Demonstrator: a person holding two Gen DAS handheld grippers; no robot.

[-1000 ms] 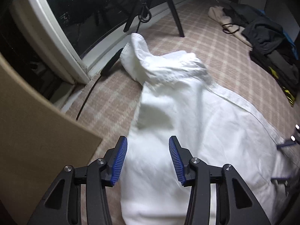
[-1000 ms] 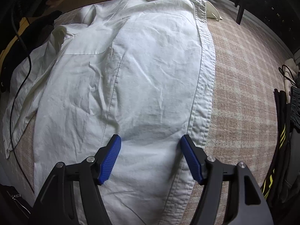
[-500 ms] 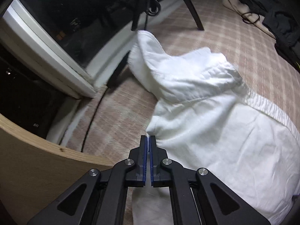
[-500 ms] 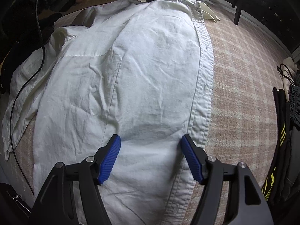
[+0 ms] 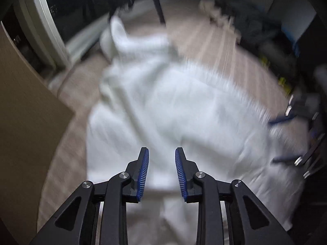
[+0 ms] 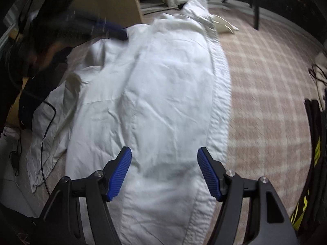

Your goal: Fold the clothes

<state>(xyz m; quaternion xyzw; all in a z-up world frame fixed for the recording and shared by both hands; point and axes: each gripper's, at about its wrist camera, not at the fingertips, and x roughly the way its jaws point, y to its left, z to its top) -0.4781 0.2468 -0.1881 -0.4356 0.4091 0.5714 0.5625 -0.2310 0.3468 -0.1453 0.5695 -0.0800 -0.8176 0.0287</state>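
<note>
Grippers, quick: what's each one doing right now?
Left gripper: open, holding nothing, above the white shirt.
Right gripper: open wide, empty, over the shirt.

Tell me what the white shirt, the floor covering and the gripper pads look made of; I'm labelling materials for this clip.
White shirt: thin woven cloth, probably cotton, matte; it creases finely and has a stitched placket edge.
Floor covering: looks like low-pile carpet with a pink-beige plaid pattern, matte.
Pads of the right gripper: blue, ribbed, probably rubber or soft plastic, set on black, smooth, hard-looking plastic arms.

Plaid carpet (image 6: 265,94), white shirt (image 6: 163,94) spread flat, dark clothes (image 5: 263,34)
</note>
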